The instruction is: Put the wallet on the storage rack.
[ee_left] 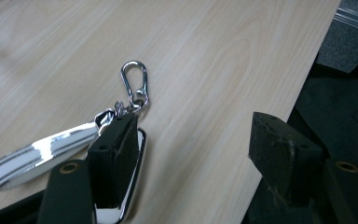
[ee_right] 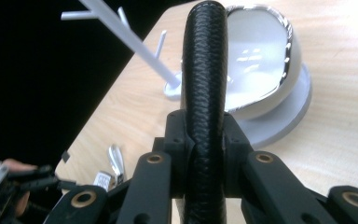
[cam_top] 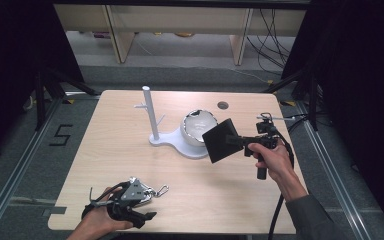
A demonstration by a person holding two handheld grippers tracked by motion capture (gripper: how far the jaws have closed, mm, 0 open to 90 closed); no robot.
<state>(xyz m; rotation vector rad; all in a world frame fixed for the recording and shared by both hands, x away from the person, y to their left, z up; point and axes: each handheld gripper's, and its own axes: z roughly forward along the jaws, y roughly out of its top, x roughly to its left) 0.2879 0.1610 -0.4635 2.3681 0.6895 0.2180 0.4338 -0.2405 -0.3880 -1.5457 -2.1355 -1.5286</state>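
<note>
My right gripper (cam_top: pixel 236 141) is shut on a flat black leather wallet (cam_top: pixel 221 141) and holds it in the air in front of the bowl. In the right gripper view the wallet's textured edge (ee_right: pixel 206 70) stands upright between the jaws of my right gripper (ee_right: pixel 205 135). A key fob with a chrome carabiner (ee_left: pixel 135 84) and a striped white strap (ee_left: pixel 42 154) lies on the table near the front edge. My left gripper (ee_left: pixel 196 135) is open, its left finger (ee_left: pixel 116 158) lying over the fob's body. From above, my left gripper (cam_top: pixel 147 205) sits just left of the carabiner (cam_top: pixel 160 191).
A white stand (cam_top: pixel 180 146) with a branched pole (cam_top: pixel 150 112) and a shiny round bowl (cam_top: pixel 198 126) occupies the table's middle. A small round hole (cam_top: pixel 223 105) sits near the far edge. The table's front edge (cam_top: pixel 180 232) is close to my left hand.
</note>
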